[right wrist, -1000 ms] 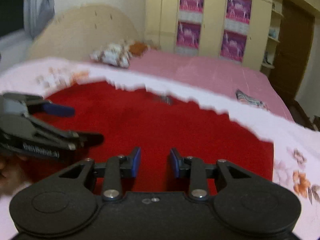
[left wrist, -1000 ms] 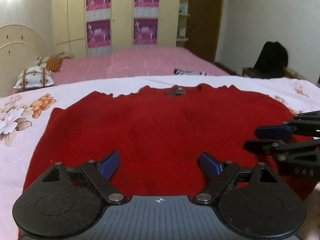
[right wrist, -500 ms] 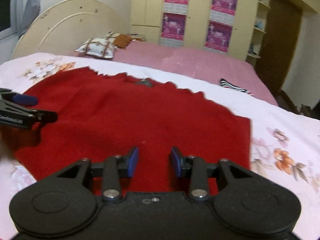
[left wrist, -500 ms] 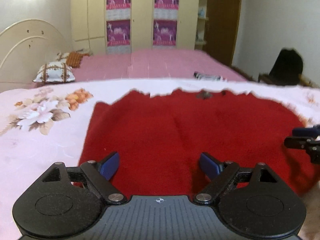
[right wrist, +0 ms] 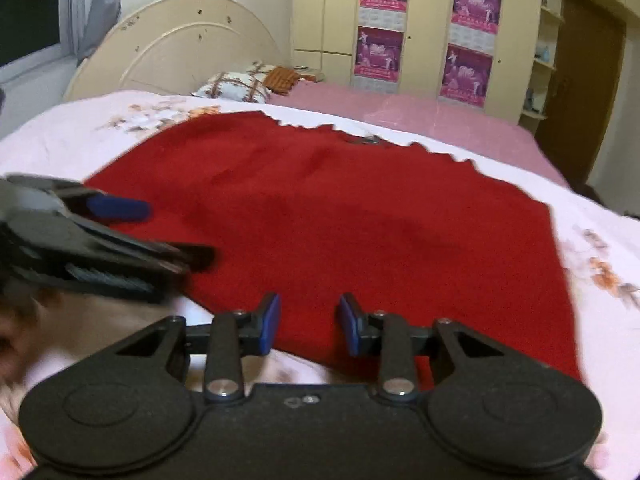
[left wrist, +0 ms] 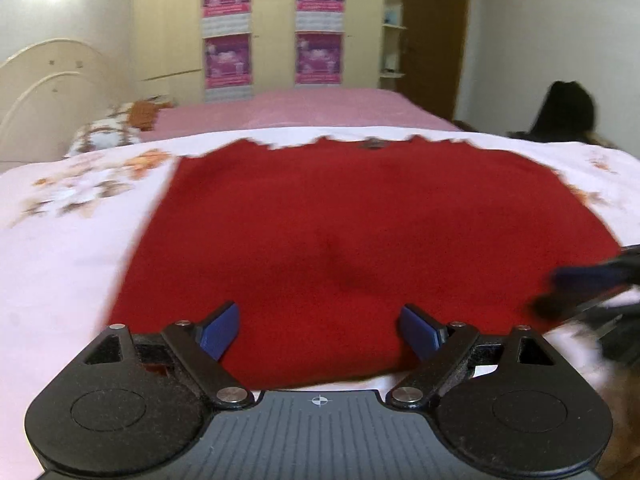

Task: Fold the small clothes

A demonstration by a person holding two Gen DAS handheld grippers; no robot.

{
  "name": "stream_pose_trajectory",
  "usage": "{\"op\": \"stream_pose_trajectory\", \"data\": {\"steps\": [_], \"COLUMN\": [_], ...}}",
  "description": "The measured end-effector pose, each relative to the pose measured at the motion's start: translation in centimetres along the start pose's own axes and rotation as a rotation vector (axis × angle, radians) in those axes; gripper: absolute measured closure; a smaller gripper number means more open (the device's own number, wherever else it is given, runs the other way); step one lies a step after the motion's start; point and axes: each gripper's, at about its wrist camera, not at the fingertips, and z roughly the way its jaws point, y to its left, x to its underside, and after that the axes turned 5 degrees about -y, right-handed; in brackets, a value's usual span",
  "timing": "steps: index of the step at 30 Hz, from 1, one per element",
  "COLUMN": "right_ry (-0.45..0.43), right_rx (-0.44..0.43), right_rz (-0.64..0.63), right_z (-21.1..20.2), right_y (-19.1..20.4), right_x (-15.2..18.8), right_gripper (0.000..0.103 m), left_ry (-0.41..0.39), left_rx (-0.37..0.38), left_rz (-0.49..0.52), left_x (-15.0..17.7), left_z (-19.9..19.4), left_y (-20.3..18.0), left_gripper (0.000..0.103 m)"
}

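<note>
A red knit garment lies flat on the white floral bedsheet, neckline at the far side. It also shows in the right wrist view. My left gripper is open wide and empty, over the garment's near hem. It also shows in the right wrist view at the left, over the hem's left end. My right gripper is open with a narrower gap, empty, at the near hem. It shows blurred in the left wrist view at the right edge.
A pink bed lies behind, with pillows by a cream headboard. Wardrobes with purple posters line the back wall. A dark bag sits at the right. A brown door stands at the far right.
Both grippers have drawn back toward the garment's near hem and closer together. Both stay open and empty. The garment has not moved.
</note>
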Motion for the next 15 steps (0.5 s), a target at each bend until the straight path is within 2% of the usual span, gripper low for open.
{"op": "stream_pose_trajectory", "data": {"steps": [3, 5, 6, 7, 9, 12, 14, 15], "right_ry": [0.009, 0.005, -0.013, -0.002, 0.0, 0.006, -0.041, -0.058], "right_rx": [0.104, 0.161, 0.14, 0.169, 0.172, 0.177, 0.172, 0.173], "right_rz": [0.043, 0.134, 0.184, 0.187, 0.187, 0.212, 0.226, 0.21], "right_z": [-1.7, -3.1, -4.0, -4.0, -4.1, -4.0, -5.0, -5.3], "right_y": [-3.2, -6.7, -8.3, -8.7, -8.9, -8.7, -7.9, -7.5], "right_x": [1.3, 2.9, 3.7, 3.9, 3.9, 2.9, 2.6, 2.4], "right_gripper": [0.072, 0.073, 0.073, 0.073, 0.073, 0.072, 0.071, 0.071], "left_ry": [-0.003, -0.001, 0.001, 0.004, 0.009, -0.042, -0.033, -0.002], "left_rx": [-0.042, -0.053, -0.057, -0.066, -0.081, -0.056, -0.044, -0.049], "left_rz": [-0.049, -0.034, -0.027, -0.019, -0.043, -0.071, -0.062, -0.059], "left_x": [0.9, 1.2, 1.1, 1.0, 0.4, -0.3, -0.2, 0.1], "left_z": [-1.1, -1.2, -1.1, -1.0, -1.0, -2.3, -2.1, -1.4], "left_y": [3.8, 4.4, 4.3, 4.0, 3.6, 2.8, 2.2, 2.3], "left_gripper": [0.016, 0.016, 0.016, 0.016, 0.016, 0.016, 0.016, 0.016]}}
